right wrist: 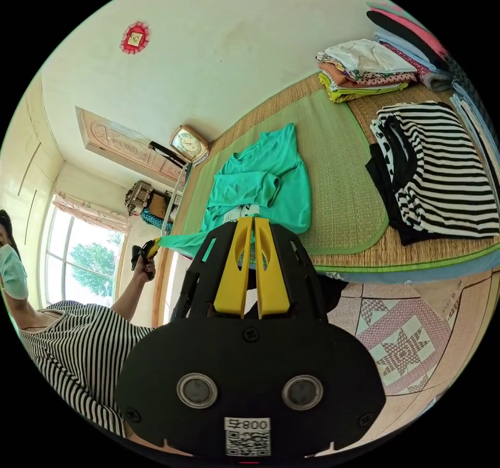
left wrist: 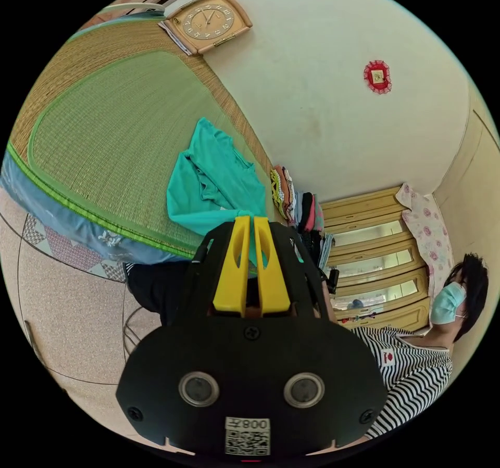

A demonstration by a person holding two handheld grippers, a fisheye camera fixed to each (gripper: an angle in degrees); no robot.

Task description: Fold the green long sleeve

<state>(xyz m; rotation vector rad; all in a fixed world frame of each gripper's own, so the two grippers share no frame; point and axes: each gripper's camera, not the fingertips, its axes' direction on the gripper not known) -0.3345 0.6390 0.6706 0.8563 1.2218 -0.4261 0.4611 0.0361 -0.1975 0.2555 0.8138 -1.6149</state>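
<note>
The green long sleeve [right wrist: 263,184] lies on a woven mat [right wrist: 338,176], its sleeves folded in over the chest. Its near hem is lifted off the mat edge and stretched between both grippers. My right gripper [right wrist: 253,220] has its yellow jaws pressed together on the hem. In the right gripper view the left gripper [right wrist: 150,249] shows in a hand, gripping the other end of that hem. In the left gripper view my left gripper [left wrist: 251,219] is shut on green cloth, with the shirt [left wrist: 216,181] spread beyond it.
A black-and-white striped garment [right wrist: 442,176] lies on the mat beside the shirt. Folded clothes [right wrist: 364,72] are stacked by the wall. A clock [left wrist: 208,20] leans at the mat's far end. A person in a striped top [left wrist: 411,369] stands close. A patterned floor [right wrist: 401,348] lies below.
</note>
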